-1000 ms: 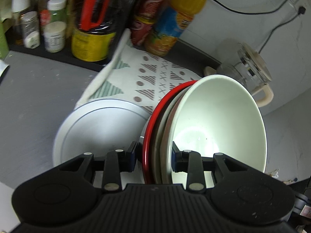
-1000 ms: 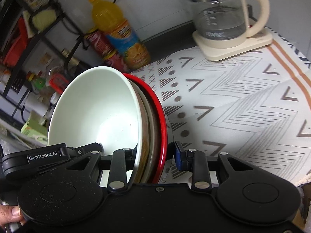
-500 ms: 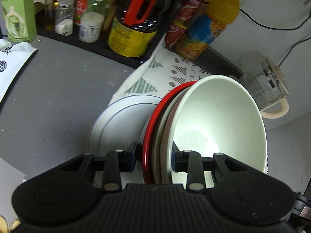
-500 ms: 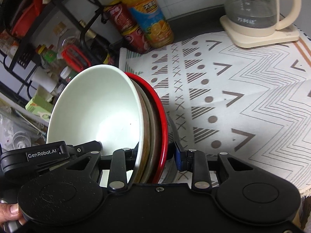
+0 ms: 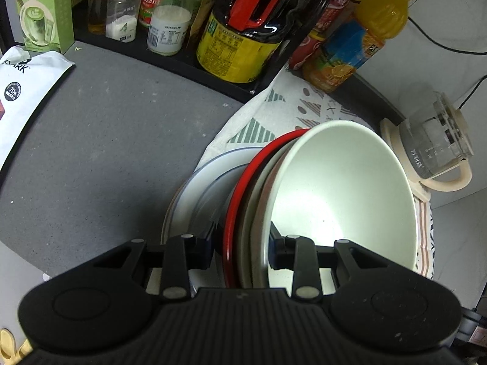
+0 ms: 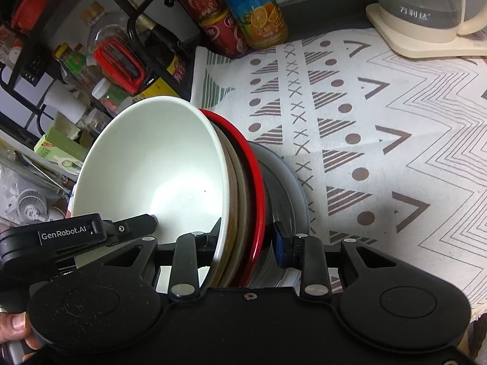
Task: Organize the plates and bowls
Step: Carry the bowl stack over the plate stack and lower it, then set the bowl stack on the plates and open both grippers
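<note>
A stack of nested dishes is held between both grippers: a white bowl [image 5: 344, 194] innermost, beige and brown bowls behind it, and a red plate [image 5: 243, 194] outermost. My left gripper [image 5: 242, 249] is shut on the stack's rim. My right gripper [image 6: 246, 243] is shut on the opposite rim, where the white bowl [image 6: 152, 167] and red plate [image 6: 255, 179] also show. Beneath the stack lies a grey plate [image 5: 197, 191], which also shows in the right wrist view [image 6: 289, 188], at the patterned cloth's edge.
A patterned cloth [image 6: 380, 152] covers the counter's right part. A glass kettle [image 6: 426, 9] stands at the back right. An orange juice bottle [image 5: 359, 42], red cans [image 6: 210, 18] and a rack of jars and bottles [image 5: 170, 15] line the back. Grey counter [image 5: 106, 140] lies left.
Both grippers have carried the held stack leftward and lower, toward the cloth's left edge. The grey plate now lies directly under the stack.
</note>
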A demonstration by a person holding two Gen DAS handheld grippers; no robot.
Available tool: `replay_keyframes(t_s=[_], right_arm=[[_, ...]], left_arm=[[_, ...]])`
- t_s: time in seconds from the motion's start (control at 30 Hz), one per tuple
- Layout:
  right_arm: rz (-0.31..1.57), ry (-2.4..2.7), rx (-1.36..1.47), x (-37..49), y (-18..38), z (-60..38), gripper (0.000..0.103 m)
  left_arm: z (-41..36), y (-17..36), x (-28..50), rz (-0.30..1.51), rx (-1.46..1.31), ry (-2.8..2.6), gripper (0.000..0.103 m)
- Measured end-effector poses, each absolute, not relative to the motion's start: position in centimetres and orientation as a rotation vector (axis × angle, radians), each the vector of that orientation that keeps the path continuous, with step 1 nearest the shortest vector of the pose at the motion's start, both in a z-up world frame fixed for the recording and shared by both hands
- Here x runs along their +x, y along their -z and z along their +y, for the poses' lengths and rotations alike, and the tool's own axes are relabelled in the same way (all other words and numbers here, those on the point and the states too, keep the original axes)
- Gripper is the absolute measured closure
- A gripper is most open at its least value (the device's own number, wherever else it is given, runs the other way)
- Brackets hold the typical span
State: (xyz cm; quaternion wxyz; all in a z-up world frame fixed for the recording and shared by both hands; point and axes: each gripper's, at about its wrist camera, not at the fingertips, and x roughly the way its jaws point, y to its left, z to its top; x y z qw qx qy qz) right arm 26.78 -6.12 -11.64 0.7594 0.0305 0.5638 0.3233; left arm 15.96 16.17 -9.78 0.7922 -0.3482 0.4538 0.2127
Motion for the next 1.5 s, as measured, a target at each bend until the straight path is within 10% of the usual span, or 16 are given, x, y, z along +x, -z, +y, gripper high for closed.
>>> replay_keyframes(t_s=[0.73, 1.5], right_arm=[[1.271, -0.726, 0.02, 26.7, 12.7, -5.0, 0.062], [0.984, -0.57, 0.113, 26.0, 7.3, -12.8, 0.005]], left_arm=[[16.6, 10.9, 15.9, 0.982, -0.771, -0.501, 0.069], [11.7, 4.6, 18.2, 0.923, -0.49, -0.494, 0.017]])
